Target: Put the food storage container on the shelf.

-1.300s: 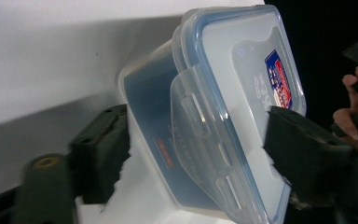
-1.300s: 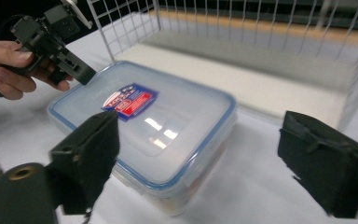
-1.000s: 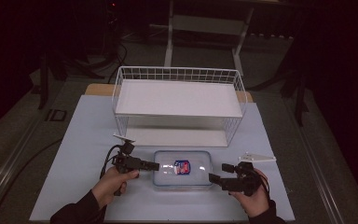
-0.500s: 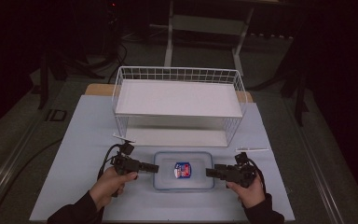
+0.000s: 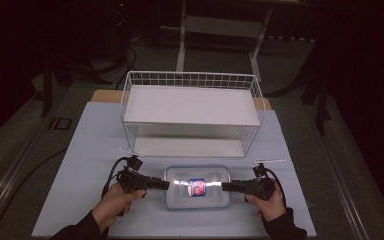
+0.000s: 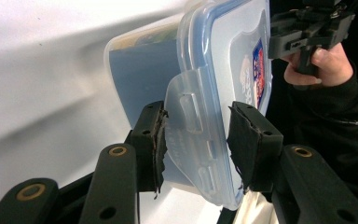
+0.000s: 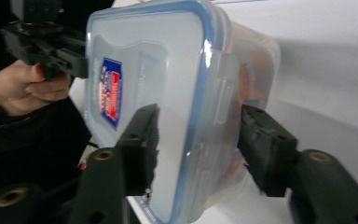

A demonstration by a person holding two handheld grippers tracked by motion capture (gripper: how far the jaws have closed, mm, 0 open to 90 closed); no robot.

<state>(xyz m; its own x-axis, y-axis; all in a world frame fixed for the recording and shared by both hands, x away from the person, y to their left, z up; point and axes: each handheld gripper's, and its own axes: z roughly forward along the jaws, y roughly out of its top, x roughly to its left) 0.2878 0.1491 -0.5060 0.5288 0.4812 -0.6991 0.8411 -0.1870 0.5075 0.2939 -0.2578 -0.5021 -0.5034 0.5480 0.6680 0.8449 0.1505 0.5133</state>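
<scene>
Closing in on container (image 5: 197, 187) near table (image 5: 80, 150) front edge: left gripper (image 5: 166, 184) and right gripper (image 5: 225, 186) jaws narrowing around end latches, pads not yet pressing; lift pending.

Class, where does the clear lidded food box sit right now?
In the high view, the food box lies on the table's near edge, between the left claw and right claw, before the wire basket.

The container (image 5: 197, 187) between my jaws is clear plastic, smooth and glossy — its lid catches a bright glare, and a shiny printed label (image 5: 196, 187) sits on top. My pads (image 6: 156, 140) look matt black, rough and frayed at the edges. Behind stands a white wire basket (image 5: 192, 114) — thin coated metal — on a matt pale-blue table (image 5: 80, 165).
</scene>
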